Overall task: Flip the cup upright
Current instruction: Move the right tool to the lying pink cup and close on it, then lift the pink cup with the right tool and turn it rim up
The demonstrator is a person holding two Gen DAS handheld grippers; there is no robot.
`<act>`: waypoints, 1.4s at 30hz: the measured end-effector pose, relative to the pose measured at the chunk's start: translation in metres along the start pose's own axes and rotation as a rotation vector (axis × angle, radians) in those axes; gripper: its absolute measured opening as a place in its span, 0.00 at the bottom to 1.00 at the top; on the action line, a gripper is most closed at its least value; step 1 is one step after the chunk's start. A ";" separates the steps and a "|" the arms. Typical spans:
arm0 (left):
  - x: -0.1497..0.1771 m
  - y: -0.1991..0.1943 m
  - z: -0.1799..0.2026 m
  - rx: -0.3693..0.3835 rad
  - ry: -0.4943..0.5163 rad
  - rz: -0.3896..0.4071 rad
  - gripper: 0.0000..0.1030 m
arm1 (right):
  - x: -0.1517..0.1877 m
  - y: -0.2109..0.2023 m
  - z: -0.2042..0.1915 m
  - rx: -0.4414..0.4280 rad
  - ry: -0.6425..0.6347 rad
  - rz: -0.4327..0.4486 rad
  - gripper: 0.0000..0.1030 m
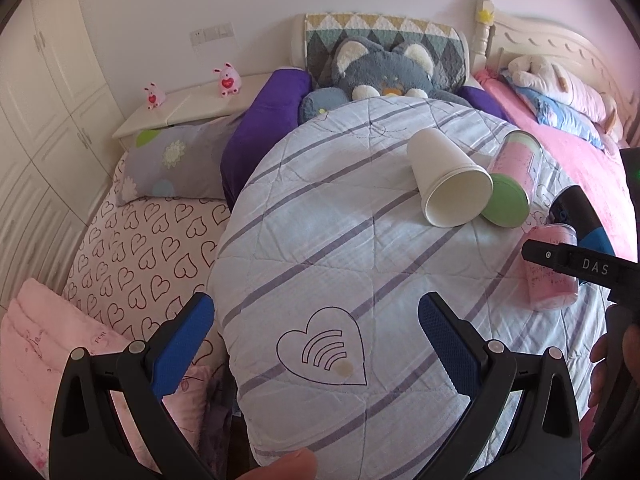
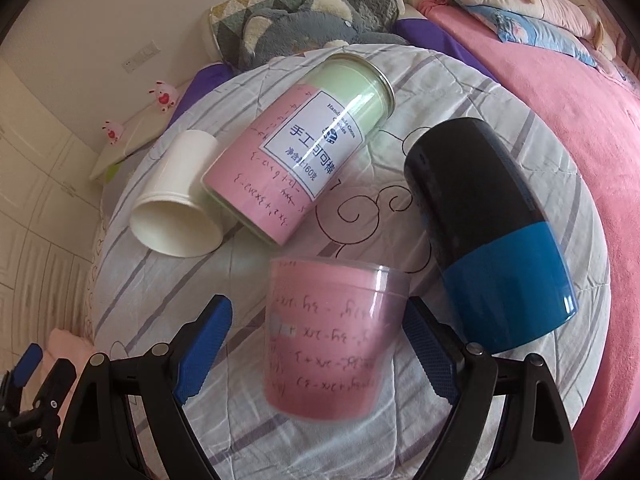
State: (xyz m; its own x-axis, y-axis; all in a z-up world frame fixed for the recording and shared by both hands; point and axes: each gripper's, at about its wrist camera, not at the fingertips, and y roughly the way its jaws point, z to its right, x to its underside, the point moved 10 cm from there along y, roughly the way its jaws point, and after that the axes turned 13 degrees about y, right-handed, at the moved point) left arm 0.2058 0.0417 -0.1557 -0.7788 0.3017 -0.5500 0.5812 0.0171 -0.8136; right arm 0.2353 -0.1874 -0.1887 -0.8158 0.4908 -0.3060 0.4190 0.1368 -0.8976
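Several cups lie or stand on a striped quilt [image 1: 320, 240]. A white paper cup [image 1: 448, 180] [image 2: 176, 208] lies on its side, mouth toward me. A clear jar with pink paper and green lid [image 1: 512, 176] [image 2: 296, 160] lies beside it. A short clear cup lined with pink paper [image 2: 332, 340] [image 1: 554, 272] stands between my right gripper's open fingers; the right finger is close to its wall. A black and blue cup [image 2: 492, 232] lies on its side to the right. My right gripper [image 2: 316, 348] is open around the pink cup. My left gripper [image 1: 316, 344] is open and empty over the quilt.
A grey plush toy [image 1: 384, 68] and patterned pillow [image 1: 384, 36] lie at the head of the bed. A pink blanket [image 2: 560, 120] covers the right side. A heart-print sheet [image 1: 140, 248] and white cabinets [image 1: 40, 120] are on the left.
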 end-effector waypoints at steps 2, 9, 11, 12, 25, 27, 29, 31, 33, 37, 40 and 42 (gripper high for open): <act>0.000 0.003 0.000 0.002 -0.003 -0.003 1.00 | 0.001 0.005 -0.002 0.015 -0.018 -0.011 0.85; 0.002 0.007 -0.001 0.005 -0.007 -0.013 1.00 | 0.009 0.014 -0.007 0.068 -0.082 -0.018 0.65; 0.003 0.008 -0.001 0.005 -0.010 -0.016 1.00 | 0.009 0.014 -0.011 0.074 -0.099 -0.011 0.65; 0.003 0.007 -0.001 0.005 -0.012 -0.016 1.00 | 0.008 0.013 -0.012 0.070 -0.103 -0.009 0.65; 0.014 0.001 -0.016 -0.016 -0.055 -0.015 1.00 | 0.026 -0.003 -0.046 -0.013 -0.187 0.007 0.64; 0.017 0.000 -0.023 -0.023 -0.071 -0.018 1.00 | 0.029 -0.007 -0.058 -0.031 -0.209 0.010 0.64; 0.022 -0.002 -0.030 -0.033 -0.085 -0.023 1.00 | 0.030 -0.008 -0.067 -0.048 -0.230 0.007 0.64; 0.028 -0.003 -0.038 -0.048 -0.101 -0.030 1.00 | 0.034 -0.009 -0.086 -0.067 -0.267 0.004 0.64; 0.034 -0.003 -0.048 -0.060 -0.121 -0.038 1.00 | 0.038 -0.007 -0.101 -0.085 -0.298 -0.012 0.64; 0.048 -0.004 -0.067 -0.088 -0.164 -0.056 1.00 | 0.047 0.001 -0.137 -0.116 -0.367 -0.027 0.64; 0.055 -0.006 -0.080 -0.107 -0.186 -0.064 1.00 | 0.054 0.007 -0.160 -0.136 -0.410 -0.038 0.64; 0.059 -0.006 -0.087 -0.116 -0.196 -0.065 1.00 | 0.056 0.010 -0.171 -0.143 -0.432 -0.041 0.64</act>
State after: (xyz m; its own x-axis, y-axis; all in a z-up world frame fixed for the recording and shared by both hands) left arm 0.1766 0.1419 -0.1665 -0.8396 0.1053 -0.5328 0.5430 0.1432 -0.8274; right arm 0.2614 -0.0116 -0.1605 -0.9115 0.0830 -0.4028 0.4092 0.2808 -0.8682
